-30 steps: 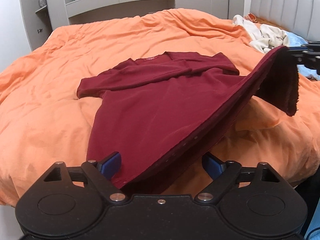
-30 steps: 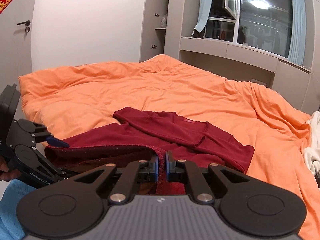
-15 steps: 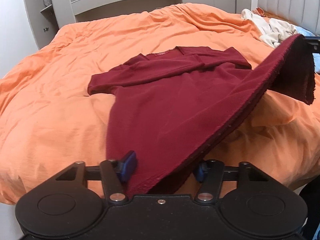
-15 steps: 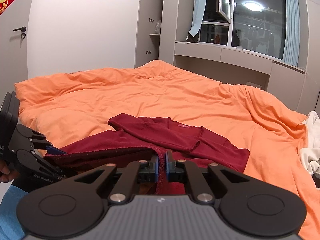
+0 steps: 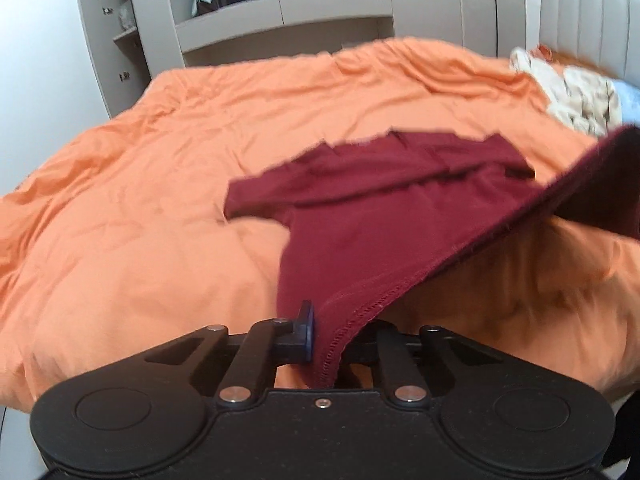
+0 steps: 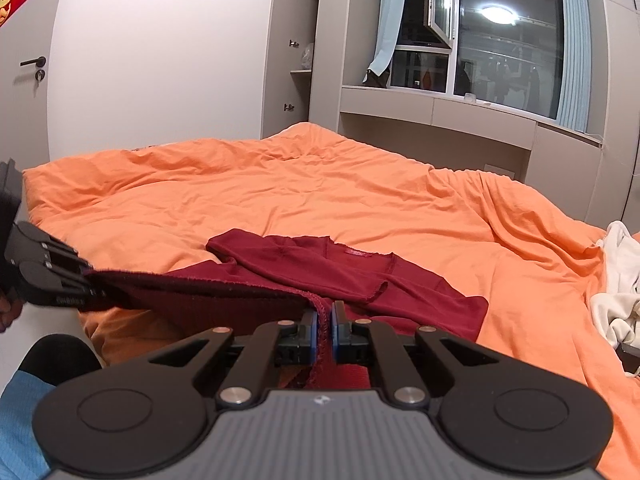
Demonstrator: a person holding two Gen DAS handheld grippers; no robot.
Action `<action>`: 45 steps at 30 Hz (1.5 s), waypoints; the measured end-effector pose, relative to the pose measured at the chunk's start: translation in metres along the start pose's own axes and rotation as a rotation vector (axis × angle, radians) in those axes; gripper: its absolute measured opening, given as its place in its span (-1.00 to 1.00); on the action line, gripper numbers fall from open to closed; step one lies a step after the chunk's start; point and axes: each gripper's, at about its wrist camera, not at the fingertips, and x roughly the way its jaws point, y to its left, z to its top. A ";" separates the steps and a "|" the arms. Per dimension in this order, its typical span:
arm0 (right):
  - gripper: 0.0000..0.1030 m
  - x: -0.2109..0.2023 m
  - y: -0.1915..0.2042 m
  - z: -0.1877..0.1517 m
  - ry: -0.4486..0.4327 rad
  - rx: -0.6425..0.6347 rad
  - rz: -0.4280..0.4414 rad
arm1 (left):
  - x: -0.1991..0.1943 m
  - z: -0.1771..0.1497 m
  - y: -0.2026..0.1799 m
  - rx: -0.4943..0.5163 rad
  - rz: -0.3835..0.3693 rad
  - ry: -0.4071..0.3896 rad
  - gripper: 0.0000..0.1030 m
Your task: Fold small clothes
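Observation:
A dark red long-sleeved shirt (image 5: 384, 208) lies on the orange duvet (image 5: 140, 208), its sleeves folded across the chest and collar toward the far side. My left gripper (image 5: 334, 336) is shut on one bottom hem corner. My right gripper (image 6: 325, 328) is shut on the other hem corner. The hem edge (image 6: 208, 288) is stretched taut between the two grippers and lifted above the bed. The shirt (image 6: 340, 276) and the left gripper (image 6: 52, 280) also show in the right wrist view, the gripper at the far left.
A pile of cream and white clothes (image 5: 576, 92) lies on the bed by the padded headboard (image 5: 592, 20), also at the right edge of the right wrist view (image 6: 620, 280). Grey cabinets and a window shelf (image 6: 432, 112) stand beyond the bed. The bed's near edge is just below the grippers.
My left gripper has closed on the hem corner; it was open around the cloth before. Both grippers have risen, lifting the hem higher off the duvet.

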 end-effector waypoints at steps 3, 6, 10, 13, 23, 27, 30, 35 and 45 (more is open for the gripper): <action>-0.86 0.004 -0.004 0.005 -0.015 0.003 -0.013 | -0.005 0.019 0.005 0.003 -0.008 -0.043 -0.89; -0.86 0.011 -0.012 0.015 -0.037 0.004 -0.031 | -0.005 0.041 0.008 0.012 -0.009 -0.085 -0.89; -0.86 0.029 -0.028 0.035 -0.072 0.000 -0.053 | 0.004 0.073 0.017 -0.001 -0.027 -0.111 -0.89; -0.86 0.046 -0.038 0.051 -0.092 -0.010 -0.056 | 0.017 0.097 0.025 -0.025 -0.033 -0.109 -0.89; -0.96 0.113 -0.077 0.084 -0.096 -0.050 -0.045 | 0.077 0.149 0.035 -0.041 -0.052 -0.042 -0.89; -0.95 0.140 -0.091 0.058 -0.024 -0.022 0.003 | 0.109 0.155 0.032 -0.047 -0.046 -0.020 -0.89; -0.66 0.143 -0.093 0.031 0.028 -0.037 0.047 | 0.130 0.153 0.033 -0.057 -0.043 0.007 -0.89; 0.14 0.124 -0.075 -0.004 0.028 -0.138 0.130 | 0.157 0.151 0.038 -0.083 -0.039 0.058 -0.89; 0.13 0.142 0.002 -0.035 0.029 -0.479 0.183 | 0.165 0.147 0.032 -0.083 -0.034 0.074 -0.89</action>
